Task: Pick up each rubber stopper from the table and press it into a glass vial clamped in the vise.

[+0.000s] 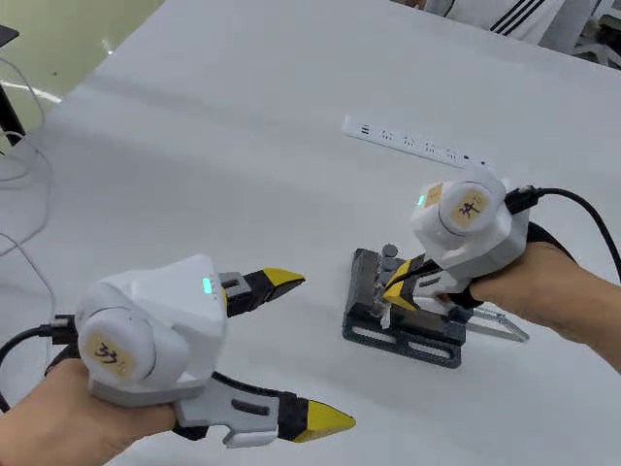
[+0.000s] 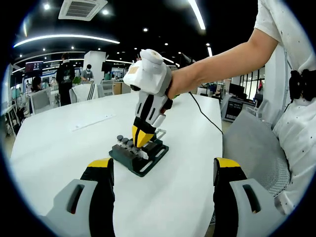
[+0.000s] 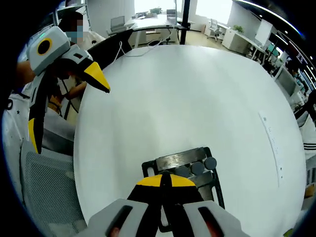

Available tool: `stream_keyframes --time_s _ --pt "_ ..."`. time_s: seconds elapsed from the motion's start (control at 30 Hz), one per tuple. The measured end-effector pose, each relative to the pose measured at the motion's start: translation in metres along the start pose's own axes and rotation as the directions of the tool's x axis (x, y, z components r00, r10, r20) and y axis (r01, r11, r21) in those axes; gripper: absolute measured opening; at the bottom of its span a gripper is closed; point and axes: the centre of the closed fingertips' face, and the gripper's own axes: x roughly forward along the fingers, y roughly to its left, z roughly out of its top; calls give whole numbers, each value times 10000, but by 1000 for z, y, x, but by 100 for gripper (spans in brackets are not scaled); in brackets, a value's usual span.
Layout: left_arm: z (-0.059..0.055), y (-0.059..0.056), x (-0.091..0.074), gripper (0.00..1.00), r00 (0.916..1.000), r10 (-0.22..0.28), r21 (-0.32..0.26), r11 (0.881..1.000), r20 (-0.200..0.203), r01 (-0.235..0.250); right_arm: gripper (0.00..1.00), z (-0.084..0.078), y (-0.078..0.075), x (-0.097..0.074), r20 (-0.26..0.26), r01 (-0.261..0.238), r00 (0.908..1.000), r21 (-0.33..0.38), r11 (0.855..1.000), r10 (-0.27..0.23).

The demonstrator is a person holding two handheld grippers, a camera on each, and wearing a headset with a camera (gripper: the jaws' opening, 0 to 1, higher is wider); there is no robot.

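At the lower right of the head view, the right gripper (image 1: 398, 289) is pointing down onto the black vise (image 1: 408, 337). Its yellow-tipped jaws are pressing together over the near end of the row of glass vials (image 1: 388, 264). Whether a stopper is pinched between the tips, I cannot tell. In the right gripper view, two grey rubber stoppers (image 3: 197, 168) are sitting on vials just to the right of the closed tips, inside the vise's clamp. At the lower left of the head view, the left gripper (image 1: 304, 349) is hovering well apart from the vise, and its jaws are standing wide open with nothing between them. A white power strip (image 1: 415, 144) is lying on the white table (image 1: 243, 146) toward the upper right, beyond the vise.
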Motion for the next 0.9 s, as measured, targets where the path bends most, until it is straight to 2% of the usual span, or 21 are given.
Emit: stream_keyframes --time_s 0.1,0.17,0.33,0.4,0.5,0.6,0.67,0.7,0.77,0.9 --pt "0 0 -2 81 10000 31 22 10000 -41 -31 0 -1 -1 -3 460 136 9988 419 9990 -156" --pt "0 0 -3 81 10000 43 60 10000 -70 -43 0 -5 0 -9 579 316 9977 412 9987 -339" --pt "-2 1 -5 83 9997 101 157 9998 -205 -98 0 -5 1 -28 1499 457 9871 689 9966 -556" --pt "-3 1 -5 84 9995 97 192 9998 -289 -91 2 -7 -2 -39 1920 644 9779 1002 9929 -828" --pt "-6 2 -6 85 9991 78 270 9996 -420 -67 6 -14 -1 -50 2448 670 9643 1435 9874 -1010" --pt "-8 5 -6 86 9984 84 300 9995 -551 -68 12 -23 0 -67 3142 766 9391 2030 9762 -1391" --pt "-8 7 -5 87 9983 94 317 9995 -581 -76 16 -32 0 -73 3297 751 9316 2374 9685 -1531" --pt "-8 8 -5 88 9981 71 292 9996 -605 -54 19 -37 1 -78 3451 795 9244 2430 9668 -1628" --pt "-10 10 -4 89 9977 78 365 9993 -675 -53 21 -49 3 -82 3499 798 9209 2617 9618 -1716" --pt "-15 13 -1 92 9965 41 369 9993 -833 -11 28 -68 8 -87 3778 871 9048 2868 9540 -1962"
